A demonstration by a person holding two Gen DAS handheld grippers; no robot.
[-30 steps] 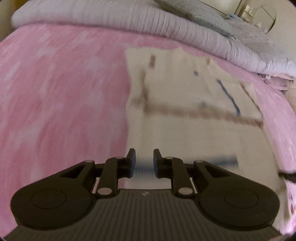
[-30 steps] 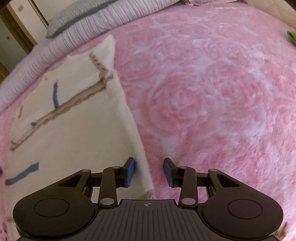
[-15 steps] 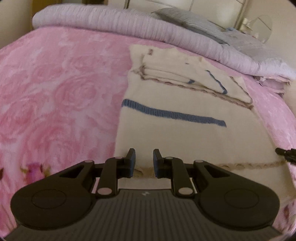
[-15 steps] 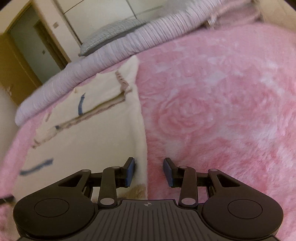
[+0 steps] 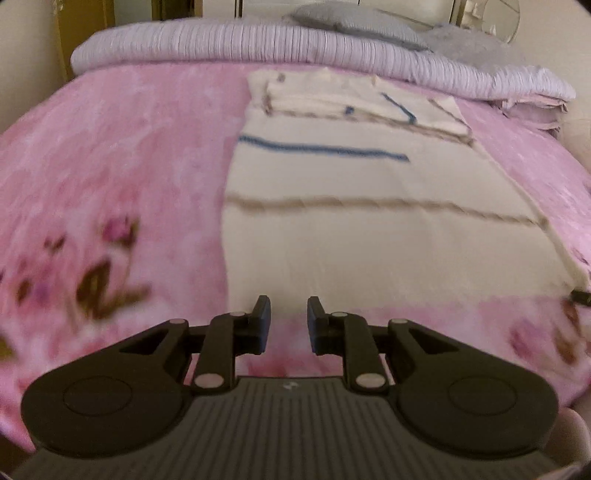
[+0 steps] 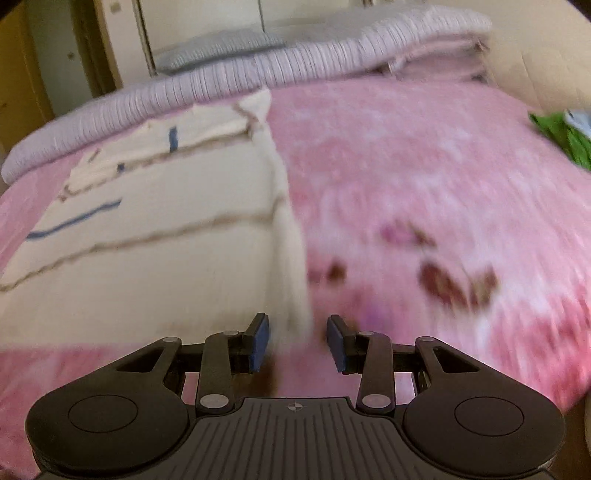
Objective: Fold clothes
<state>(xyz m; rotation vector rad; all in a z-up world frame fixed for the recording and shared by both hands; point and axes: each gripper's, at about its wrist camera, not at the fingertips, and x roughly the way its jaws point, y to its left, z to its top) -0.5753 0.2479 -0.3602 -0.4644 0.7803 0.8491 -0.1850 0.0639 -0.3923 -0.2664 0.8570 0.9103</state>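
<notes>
A cream knitted garment (image 5: 369,229) with blue and brown stripes lies flat on the pink floral blanket (image 5: 110,166), its far part folded over on itself. In the left wrist view my left gripper (image 5: 289,321) hovers just short of the garment's near edge, jaws a small gap apart with nothing between them. In the right wrist view the same garment (image 6: 166,258) fills the left half. My right gripper (image 6: 297,341) is open at the garment's near right corner, and nothing is gripped. Both views are blurred by motion.
A rolled lilac ribbed quilt (image 5: 295,48) and grey pillows (image 5: 354,18) line the head of the bed. A green cloth (image 6: 561,136) lies at the bed's right edge. Wardrobe doors (image 6: 203,22) and a doorway stand behind.
Both grippers have pulled back toward the near end of the bed. The garment's near edge, earlier under the fingers, now lies just ahead of them. Neither jaw gap has visibly changed.
</notes>
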